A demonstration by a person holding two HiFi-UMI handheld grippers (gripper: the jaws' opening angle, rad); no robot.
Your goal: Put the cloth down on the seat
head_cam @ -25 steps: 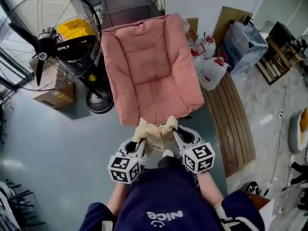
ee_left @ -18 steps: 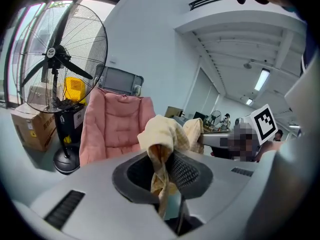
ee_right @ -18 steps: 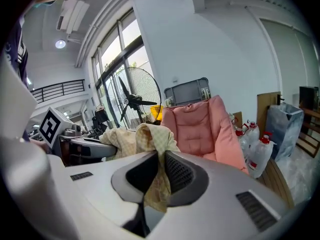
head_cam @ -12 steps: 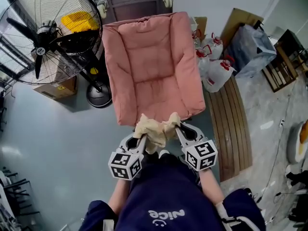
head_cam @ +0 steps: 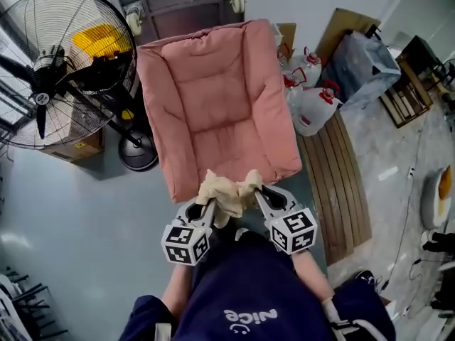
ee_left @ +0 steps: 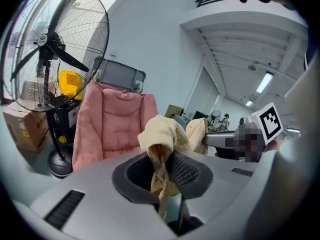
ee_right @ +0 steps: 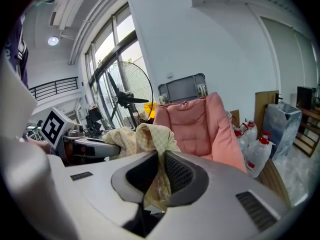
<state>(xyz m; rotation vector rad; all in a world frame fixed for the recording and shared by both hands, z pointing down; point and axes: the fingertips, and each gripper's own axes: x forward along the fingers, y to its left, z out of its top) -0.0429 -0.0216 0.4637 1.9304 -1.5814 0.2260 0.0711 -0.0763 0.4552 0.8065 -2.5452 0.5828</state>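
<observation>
A crumpled cream-yellow cloth [head_cam: 226,192] hangs between both grippers, just over the front edge of the pink cushioned seat [head_cam: 217,98]. My left gripper [head_cam: 205,206] is shut on the cloth's left end [ee_left: 159,151], which bunches up out of its jaws. The right gripper [head_cam: 253,196] is shut on the other end [ee_right: 156,156]. The two grippers are close together, so the cloth sags in a lump between them. In both gripper views the pink chair [ee_left: 111,121] [ee_right: 200,121] stands straight ahead.
A large black floor fan [head_cam: 53,69] stands left of the chair, beside a cardboard box [head_cam: 67,146]. Plastic jugs with red caps [head_cam: 313,105] and a slatted wooden board [head_cam: 341,183] lie to the right. A grey cart [head_cam: 181,2] is behind the chair.
The chair has drawn slightly nearer and shifted left in the head view; the cloth now overlaps the seat's front edge. Both grips on the cloth are unchanged.
</observation>
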